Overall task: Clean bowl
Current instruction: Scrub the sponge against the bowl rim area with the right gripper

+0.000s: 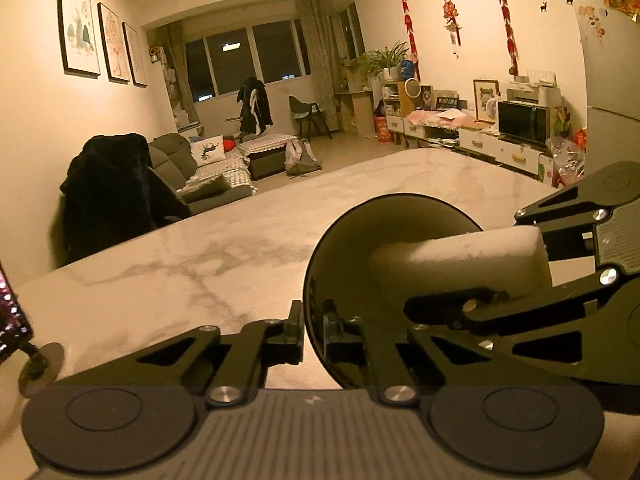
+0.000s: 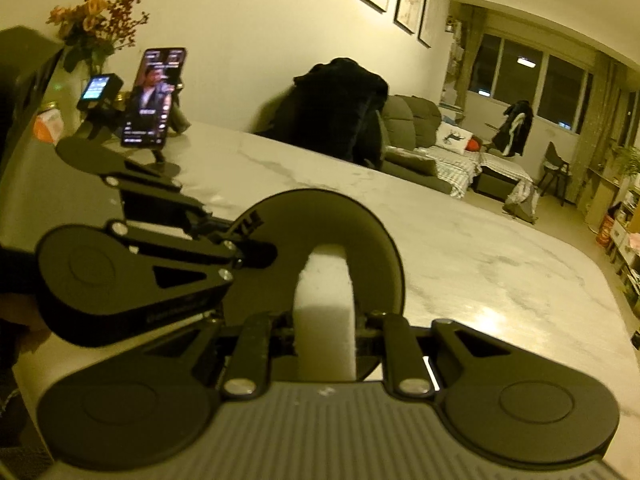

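A dark bowl is held tipped on its side above the marble table. My left gripper is shut on its rim, one finger on the outside and one on the inside. From the right, my right gripper is shut on a white sponge, whose far end pushes into the bowl's hollow. In the right wrist view the sponge runs straight ahead from my right gripper into the bowl. My left gripper pinches the rim there from the left.
A lit phone on a stand stands at the table's left end beside a small screen device and a vase of flowers. A chair draped with a dark coat stands at the far edge. Bare marble stretches to the right.
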The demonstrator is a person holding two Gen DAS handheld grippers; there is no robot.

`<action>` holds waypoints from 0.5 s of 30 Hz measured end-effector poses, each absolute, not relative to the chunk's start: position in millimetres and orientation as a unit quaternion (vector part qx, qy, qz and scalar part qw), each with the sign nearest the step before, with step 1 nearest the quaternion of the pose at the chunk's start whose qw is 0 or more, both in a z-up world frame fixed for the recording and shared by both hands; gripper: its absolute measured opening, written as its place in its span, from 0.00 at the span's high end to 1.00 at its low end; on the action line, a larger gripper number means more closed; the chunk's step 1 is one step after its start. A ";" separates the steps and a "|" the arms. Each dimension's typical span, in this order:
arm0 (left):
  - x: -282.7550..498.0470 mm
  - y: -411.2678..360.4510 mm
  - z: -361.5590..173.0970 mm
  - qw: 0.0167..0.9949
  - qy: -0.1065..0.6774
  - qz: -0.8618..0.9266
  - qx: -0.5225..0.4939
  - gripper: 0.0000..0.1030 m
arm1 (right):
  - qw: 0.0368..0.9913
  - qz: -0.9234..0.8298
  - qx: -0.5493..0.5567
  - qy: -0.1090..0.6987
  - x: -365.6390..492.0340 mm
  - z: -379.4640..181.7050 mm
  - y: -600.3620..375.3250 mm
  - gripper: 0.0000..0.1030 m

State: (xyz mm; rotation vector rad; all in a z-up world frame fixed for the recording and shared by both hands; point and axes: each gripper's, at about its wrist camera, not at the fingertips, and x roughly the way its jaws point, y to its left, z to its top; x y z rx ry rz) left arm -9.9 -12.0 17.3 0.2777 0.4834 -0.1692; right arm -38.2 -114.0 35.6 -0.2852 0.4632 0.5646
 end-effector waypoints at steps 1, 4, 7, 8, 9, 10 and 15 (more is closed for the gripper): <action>-9.9 -9.9 18.3 0.958 0.239 -0.080 0.138 0.92 | 0.923 0.278 -0.139 0.226 -38.4 35.1 -112.3 0.82; -9.0 -9.7 20.9 0.958 0.235 -0.079 0.143 0.92 | 0.922 0.282 -0.140 0.227 -38.5 33.4 -109.6 0.82; -8.2 -15.3 23.6 0.958 0.227 -0.084 0.153 0.93 | 0.922 0.280 -0.140 0.228 -37.0 33.2 -111.9 0.82; -7.8 -18.6 24.7 0.958 0.223 -0.088 0.156 0.93 | 0.923 0.276 -0.140 0.228 -36.4 33.8 -114.1 0.82; -7.4 -21.0 24.9 0.958 0.221 -0.089 0.159 0.93 | 0.924 0.272 -0.142 0.228 -35.8 34.5 -116.2 0.82; -7.0 -23.3 25.0 0.958 0.218 -0.091 0.161 0.92 | 0.925 0.268 -0.144 0.227 -35.3 34.9 -117.1 0.82; -4.2 -35.7 25.7 0.958 0.205 -0.098 0.177 0.92 | 0.930 0.250 -0.140 0.229 -29.1 38.3 -129.5 0.81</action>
